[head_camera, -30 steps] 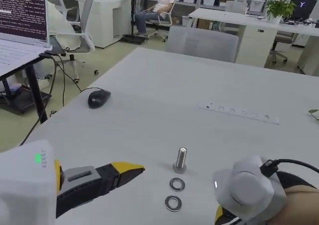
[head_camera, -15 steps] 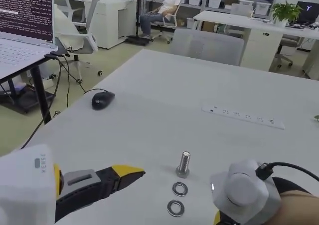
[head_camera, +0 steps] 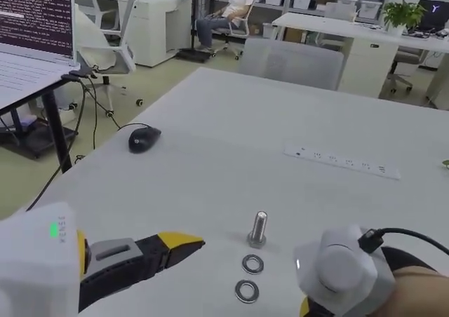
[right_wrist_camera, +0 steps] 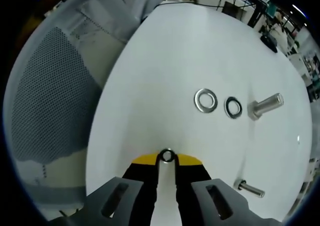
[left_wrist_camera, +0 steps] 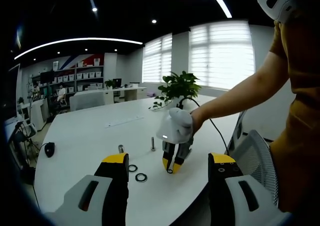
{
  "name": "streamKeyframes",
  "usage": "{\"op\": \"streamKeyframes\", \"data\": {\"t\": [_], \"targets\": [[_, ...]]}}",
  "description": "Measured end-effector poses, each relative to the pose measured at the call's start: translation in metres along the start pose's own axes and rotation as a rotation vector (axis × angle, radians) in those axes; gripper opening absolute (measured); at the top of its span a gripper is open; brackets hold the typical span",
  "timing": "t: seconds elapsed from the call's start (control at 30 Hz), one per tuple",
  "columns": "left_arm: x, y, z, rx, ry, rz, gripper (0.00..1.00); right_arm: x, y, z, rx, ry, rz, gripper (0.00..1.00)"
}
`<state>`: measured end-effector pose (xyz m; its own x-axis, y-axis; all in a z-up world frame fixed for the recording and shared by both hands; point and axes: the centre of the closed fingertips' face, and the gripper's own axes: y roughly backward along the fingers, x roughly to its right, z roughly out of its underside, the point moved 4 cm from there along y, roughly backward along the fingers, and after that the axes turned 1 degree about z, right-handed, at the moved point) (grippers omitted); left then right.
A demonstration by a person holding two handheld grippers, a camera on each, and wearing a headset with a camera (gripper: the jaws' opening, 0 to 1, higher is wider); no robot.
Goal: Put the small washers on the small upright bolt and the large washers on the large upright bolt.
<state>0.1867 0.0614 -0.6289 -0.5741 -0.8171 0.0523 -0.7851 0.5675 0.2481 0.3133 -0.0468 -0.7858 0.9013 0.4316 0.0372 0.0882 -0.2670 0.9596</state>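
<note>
The large bolt [head_camera: 258, 229] stands upright on the white table [head_camera: 231, 142]. Two large washers [head_camera: 252, 264] [head_camera: 246, 290] lie flat just in front of it. In the right gripper view they appear as large washers [right_wrist_camera: 205, 100] [right_wrist_camera: 233, 107] beside the large bolt [right_wrist_camera: 267, 106], with the small bolt [right_wrist_camera: 248, 188] further right. My right gripper [right_wrist_camera: 167, 158] is shut on a small washer [right_wrist_camera: 167, 155], above the table near its front edge. My left gripper [left_wrist_camera: 169, 160] is open, left of the washers, and holds nothing; one of its fingertips [head_camera: 179, 244] shows yellow in the head view.
A black mouse [head_camera: 144, 140] and a white power strip [head_camera: 342, 161] lie farther back on the table. A laptop [head_camera: 35, 22] stands on a stand at the left. A mesh chair [right_wrist_camera: 55, 101] sits just off the table's near edge. A person sits far back.
</note>
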Motion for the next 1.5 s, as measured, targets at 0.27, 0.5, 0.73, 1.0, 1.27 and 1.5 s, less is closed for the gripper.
{"op": "streamKeyframes", "data": {"t": [0.27, 0.5, 0.73, 1.0, 1.27, 1.5], "targets": [[0.001, 0.0, 0.001, -0.006, -0.001, 0.004, 0.64, 0.002, 0.008, 0.003, 0.017, -0.034, 0.01, 0.12], [0.002, -0.003, 0.001, -0.006, -0.003, 0.013, 0.63, 0.019, 0.033, 0.022, 0.007, -0.073, 0.067, 0.12], [0.003, -0.008, 0.001, -0.008, -0.007, 0.024, 0.63, 0.035, 0.054, 0.042, -0.003, -0.114, 0.118, 0.12], [0.002, -0.009, 0.002, -0.011, -0.003, 0.027, 0.63, 0.053, 0.071, 0.049, -0.008, -0.135, 0.163, 0.12], [0.0, -0.01, 0.002, -0.012, -0.001, 0.028, 0.63, 0.067, 0.08, 0.049, -0.009, -0.14, 0.189, 0.12], [-0.003, -0.01, 0.003, -0.018, 0.004, 0.024, 0.63, 0.082, 0.086, 0.048, -0.008, -0.14, 0.211, 0.12]]}}
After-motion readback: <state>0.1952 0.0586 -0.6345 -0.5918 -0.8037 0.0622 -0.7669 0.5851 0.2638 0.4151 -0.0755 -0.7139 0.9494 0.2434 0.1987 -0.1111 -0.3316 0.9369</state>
